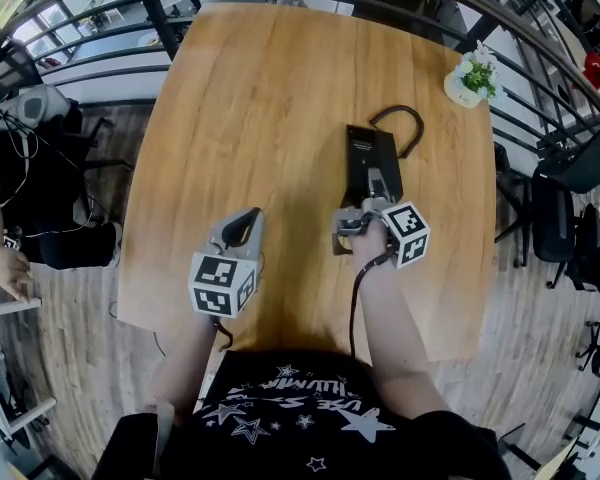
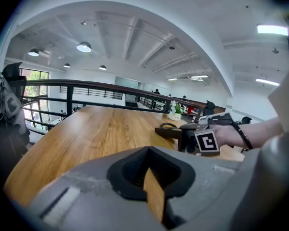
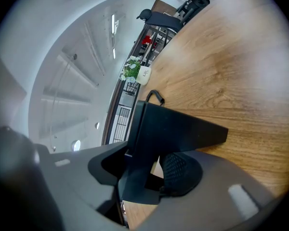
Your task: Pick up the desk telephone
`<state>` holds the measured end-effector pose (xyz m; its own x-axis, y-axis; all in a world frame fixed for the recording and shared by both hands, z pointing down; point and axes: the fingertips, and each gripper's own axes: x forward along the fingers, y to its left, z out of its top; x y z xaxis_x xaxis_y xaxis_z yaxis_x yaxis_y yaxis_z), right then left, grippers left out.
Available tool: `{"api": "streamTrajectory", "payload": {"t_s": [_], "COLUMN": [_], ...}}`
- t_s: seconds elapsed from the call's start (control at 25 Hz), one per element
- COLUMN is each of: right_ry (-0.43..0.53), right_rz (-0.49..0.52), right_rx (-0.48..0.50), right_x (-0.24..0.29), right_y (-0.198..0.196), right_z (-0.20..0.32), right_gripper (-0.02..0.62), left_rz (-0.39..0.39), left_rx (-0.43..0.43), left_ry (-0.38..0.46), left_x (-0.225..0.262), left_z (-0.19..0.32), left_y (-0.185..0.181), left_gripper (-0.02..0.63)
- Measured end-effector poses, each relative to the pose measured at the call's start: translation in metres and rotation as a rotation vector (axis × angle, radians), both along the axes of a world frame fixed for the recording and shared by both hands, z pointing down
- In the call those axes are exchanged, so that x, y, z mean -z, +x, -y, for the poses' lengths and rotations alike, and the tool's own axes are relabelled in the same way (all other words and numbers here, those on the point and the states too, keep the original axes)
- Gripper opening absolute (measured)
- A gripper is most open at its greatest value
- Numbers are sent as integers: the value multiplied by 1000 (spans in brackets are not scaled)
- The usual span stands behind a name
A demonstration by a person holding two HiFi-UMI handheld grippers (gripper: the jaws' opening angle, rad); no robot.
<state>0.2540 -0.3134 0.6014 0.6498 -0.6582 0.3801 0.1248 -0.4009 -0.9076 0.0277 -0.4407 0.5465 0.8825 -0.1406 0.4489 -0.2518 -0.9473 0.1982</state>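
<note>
Right now the right gripper [image 1: 363, 218] is clamping its jaws onto the near end of the flat black plastic desk telephone [image 1: 371, 158], which is lying on the light wooden table [image 1: 250, 98], its black cord [image 1: 408, 120] looping behind. The left gripper [image 1: 242, 226] is hovering alongside, jaws pinched together, gripping nothing.

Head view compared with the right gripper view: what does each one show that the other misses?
Only the head view: the left tool, empty above the wooden table, the wearer's arms and a seated person at the left edge.

Only the right gripper view: the white ceiling, and a close look at the desk telephone, its wedge-shaped side between the jaws of the right tool.

Both: the telephone, its looped cable, the table and the small potted plant.
</note>
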Motion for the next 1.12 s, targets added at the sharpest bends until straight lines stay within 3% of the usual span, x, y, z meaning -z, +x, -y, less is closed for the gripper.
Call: {"api": "streamTrajectory", "payload": {"t_s": [0.28,0.48,0.68,1.12], "right_ry": [26,63,41,126], "right_rz": [-40,-72,-129,-151], "right_rx": [65,195,333,513], "right_x": [15,32,44,70], "right_y": [-6,-15,-30,-60], "right_z": [-5,-5,-10,-24], "right_gripper": [190,190,192,192], "left_rz": [-6,-8,-21,-39], "left_rx": [1,6,17,98], "left_ry": [8,12,16,19], "left_x": [3,11,16,27], "left_z": [-8,-18,-28,-57], "left_y": [-2,-10,-16,-34], "left_gripper": [2,2,2,2]}}
